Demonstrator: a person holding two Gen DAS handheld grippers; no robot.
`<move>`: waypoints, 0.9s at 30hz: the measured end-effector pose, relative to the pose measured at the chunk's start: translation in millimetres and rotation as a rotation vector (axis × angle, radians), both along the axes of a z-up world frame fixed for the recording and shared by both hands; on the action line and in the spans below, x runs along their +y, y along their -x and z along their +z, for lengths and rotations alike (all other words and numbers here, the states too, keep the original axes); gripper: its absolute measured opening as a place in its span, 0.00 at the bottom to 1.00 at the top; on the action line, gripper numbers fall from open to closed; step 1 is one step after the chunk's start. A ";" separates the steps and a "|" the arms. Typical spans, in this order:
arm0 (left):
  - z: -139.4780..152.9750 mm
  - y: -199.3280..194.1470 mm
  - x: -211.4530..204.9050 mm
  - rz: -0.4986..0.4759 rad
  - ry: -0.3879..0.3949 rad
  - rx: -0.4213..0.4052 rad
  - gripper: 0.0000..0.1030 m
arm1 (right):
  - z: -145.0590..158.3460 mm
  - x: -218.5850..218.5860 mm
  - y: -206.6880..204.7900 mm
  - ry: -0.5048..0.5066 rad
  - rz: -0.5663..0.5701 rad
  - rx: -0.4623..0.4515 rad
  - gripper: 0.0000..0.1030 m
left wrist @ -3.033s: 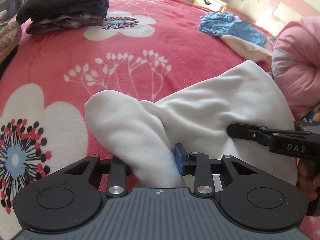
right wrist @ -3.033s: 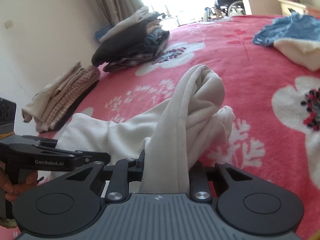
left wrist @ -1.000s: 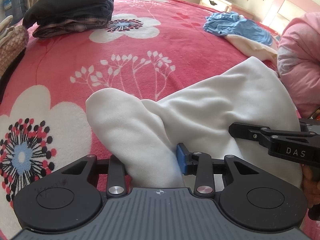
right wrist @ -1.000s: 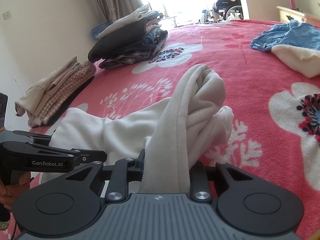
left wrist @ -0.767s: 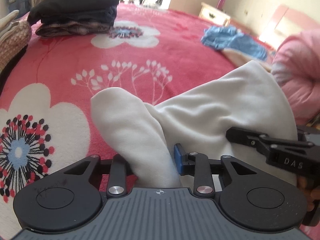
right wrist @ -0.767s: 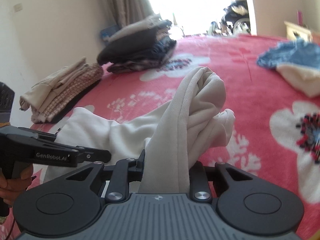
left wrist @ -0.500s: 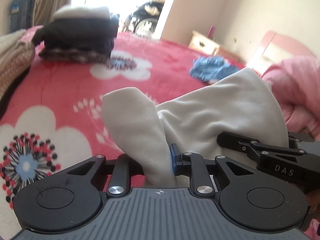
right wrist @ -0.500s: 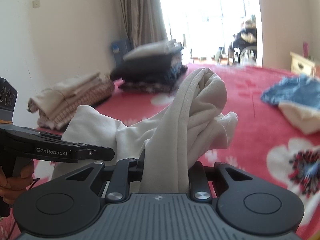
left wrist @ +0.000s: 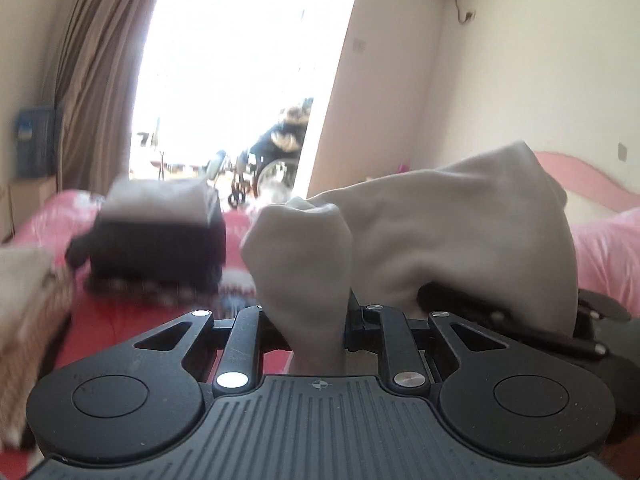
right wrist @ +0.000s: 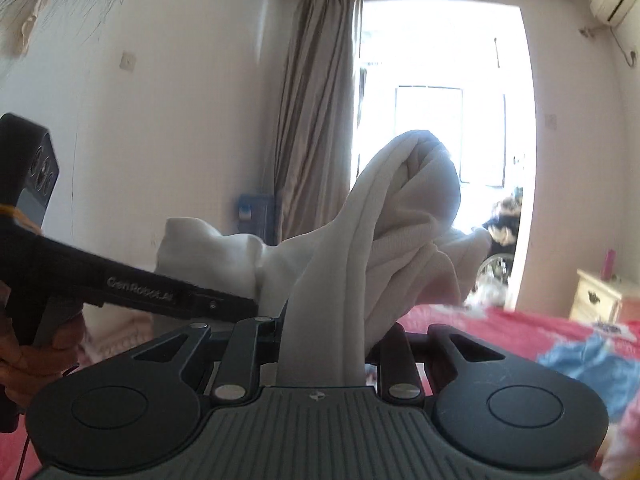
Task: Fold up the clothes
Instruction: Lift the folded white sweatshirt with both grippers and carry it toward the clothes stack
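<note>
A pale-walled bedroom with a red floral bedspread (left wrist: 100, 320) is seen; a bright doorway (right wrist: 440, 100) and a brown curtain (right wrist: 316, 100) stand at 12 o'clock. A blurred stack of folded dark clothes (left wrist: 156, 252) lies on the bed at 10 o'clock in the left wrist view. A white soft fleece garment (left wrist: 440, 240) is held up off the bedspread between the 2 tools. The left gripper (left wrist: 308, 328) is clamped on 1 bunched end of it; its jaws have just been closing, with cloth between them. The right gripper (right wrist: 324, 340) is clamped on a thick gathered fold of the same garment (right wrist: 380, 240), which rises toward 12 o'clock. A crumpled blue cloth (right wrist: 592, 364) lies at 4 o'clock. A hand (right wrist: 24, 356) at 9 o'clock grasps the left tool's handle.
</note>
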State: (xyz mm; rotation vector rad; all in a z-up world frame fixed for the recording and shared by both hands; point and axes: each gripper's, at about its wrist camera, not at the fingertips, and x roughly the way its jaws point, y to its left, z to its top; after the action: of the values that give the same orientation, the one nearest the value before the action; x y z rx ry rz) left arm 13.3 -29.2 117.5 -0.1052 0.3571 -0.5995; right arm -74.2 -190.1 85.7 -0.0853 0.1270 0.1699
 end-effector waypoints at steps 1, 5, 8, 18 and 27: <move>14.1 -5.3 -0.1 0.007 0.003 -0.028 0.17 | 9.5 1.2 -6.9 0.004 0.003 -0.026 0.23; 74.1 -22.9 5.7 0.041 0.008 -0.124 0.17 | 60.3 8.8 -36.2 0.027 0.029 -0.114 0.23; 120.4 -32.0 23.3 0.070 0.031 -0.151 0.17 | 108.3 19.8 -58.2 0.047 0.065 -0.155 0.23; 239.0 -30.2 129.0 0.258 -0.018 -0.261 0.17 | 234.0 103.0 -107.1 0.009 0.300 -0.284 0.23; 232.1 -33.8 238.3 0.460 -0.250 -0.157 0.18 | 223.2 218.8 -151.9 -0.373 0.549 -0.139 0.23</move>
State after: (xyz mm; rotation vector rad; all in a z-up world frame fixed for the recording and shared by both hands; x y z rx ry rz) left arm 47.1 209.1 349.6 0.0994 0.2409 -0.1045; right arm 77.6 28.7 308.9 0.2434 -0.0714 0.7306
